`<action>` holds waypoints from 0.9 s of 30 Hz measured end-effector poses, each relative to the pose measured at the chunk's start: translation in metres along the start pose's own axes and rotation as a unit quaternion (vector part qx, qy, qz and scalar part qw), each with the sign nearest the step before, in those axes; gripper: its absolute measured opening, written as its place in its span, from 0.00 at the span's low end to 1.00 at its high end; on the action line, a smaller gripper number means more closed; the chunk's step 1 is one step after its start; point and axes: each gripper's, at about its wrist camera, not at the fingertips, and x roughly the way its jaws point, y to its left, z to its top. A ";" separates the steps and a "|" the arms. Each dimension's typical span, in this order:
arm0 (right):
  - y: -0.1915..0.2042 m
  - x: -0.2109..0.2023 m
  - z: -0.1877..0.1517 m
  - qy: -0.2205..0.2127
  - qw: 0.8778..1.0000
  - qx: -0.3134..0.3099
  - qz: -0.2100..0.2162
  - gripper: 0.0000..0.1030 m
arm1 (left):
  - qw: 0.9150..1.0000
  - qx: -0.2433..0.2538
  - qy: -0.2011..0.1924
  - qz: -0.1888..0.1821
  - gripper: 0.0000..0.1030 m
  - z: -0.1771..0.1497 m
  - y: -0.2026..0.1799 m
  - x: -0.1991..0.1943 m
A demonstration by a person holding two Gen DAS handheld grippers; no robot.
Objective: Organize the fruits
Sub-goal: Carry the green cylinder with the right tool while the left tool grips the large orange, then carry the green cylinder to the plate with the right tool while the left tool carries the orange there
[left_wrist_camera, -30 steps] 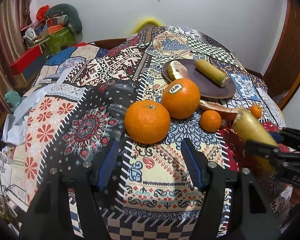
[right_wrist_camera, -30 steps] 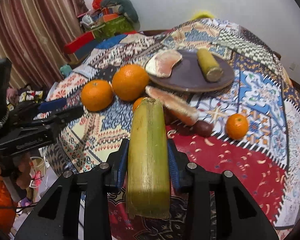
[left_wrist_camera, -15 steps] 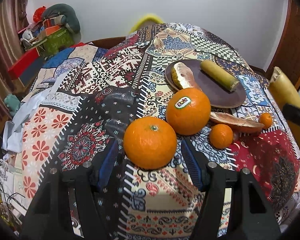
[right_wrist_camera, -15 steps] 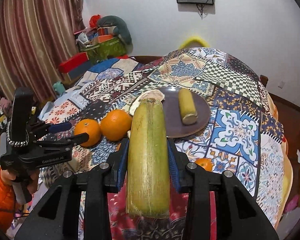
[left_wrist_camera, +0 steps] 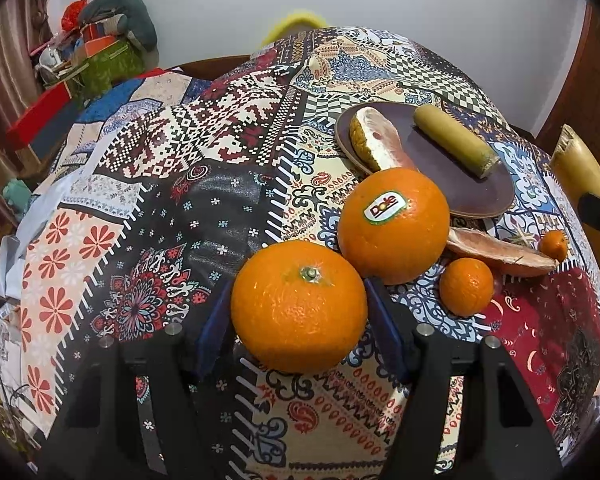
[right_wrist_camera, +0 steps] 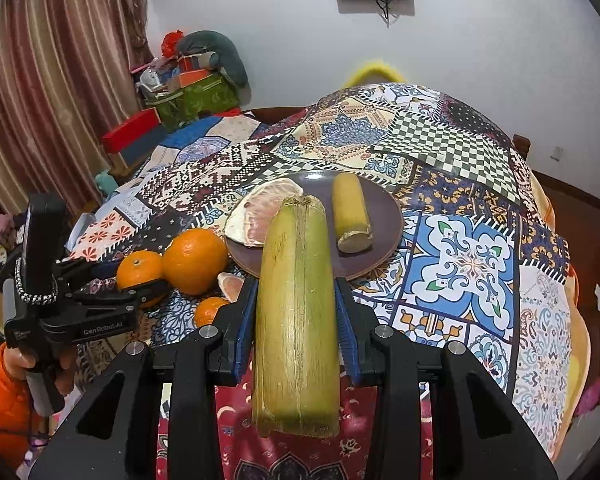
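My right gripper (right_wrist_camera: 296,300) is shut on a yellow-green sugarcane piece (right_wrist_camera: 296,320) and holds it above the table, short of the brown plate (right_wrist_camera: 388,216). The plate carries a pomelo wedge (right_wrist_camera: 260,216) and a second sugarcane piece (right_wrist_camera: 350,216). My left gripper (left_wrist_camera: 298,320) has its blue pads on both sides of a near orange (left_wrist_camera: 300,306) that rests on the patterned cloth; whether the pads press it I cannot tell. Behind it sits a Dole-stickered orange (left_wrist_camera: 394,226). Two small mandarins (left_wrist_camera: 466,286) (left_wrist_camera: 553,245) and another pomelo wedge (left_wrist_camera: 500,250) lie to the right.
The round table is covered by a patchwork cloth (left_wrist_camera: 180,200). A yellow chair back (right_wrist_camera: 374,72) stands at its far side. Boxes and bags (right_wrist_camera: 184,88) are piled at the back left by a curtain. The held sugarcane shows at the right edge of the left wrist view (left_wrist_camera: 576,168).
My right gripper has lifted the sugarcane piece up and back from the table. My left gripper has moved forward until its pads flank the near orange.
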 end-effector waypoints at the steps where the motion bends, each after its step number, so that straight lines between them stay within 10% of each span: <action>1: -0.001 0.000 0.000 0.000 1.000 0.001 0.000 0.33 | 1.000 -0.002 0.000 -0.001 0.63 0.000 0.000 -0.001; 27: -0.031 -0.011 0.032 -0.042 0.999 0.010 -0.013 0.33 | 0.994 0.040 -0.098 -0.021 0.61 0.055 -0.039 -0.063</action>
